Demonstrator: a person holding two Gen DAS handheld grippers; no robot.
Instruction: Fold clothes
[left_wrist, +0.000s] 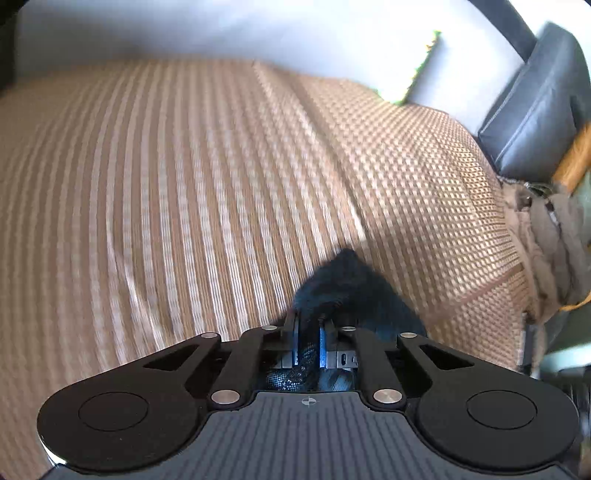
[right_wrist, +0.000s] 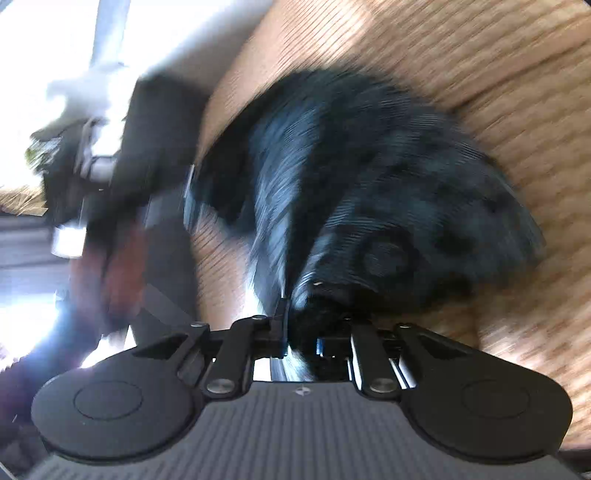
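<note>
Striped tan mat (left_wrist: 166, 177) fills the far and left field; a checked tan cover (left_wrist: 424, 177) lies to its right. The dark garment (right_wrist: 369, 177) is bunched over the mat, hanging between my two tools. Left gripper (left_wrist: 308, 325): jaws pinched together on a dark fold. Right gripper (right_wrist: 306, 321): likewise clamped on garment cloth. The right view is heavily blurred. My judgement: keep both grips firm, draw the held edges level and taut, and lay the cloth flat before creasing.
</note>
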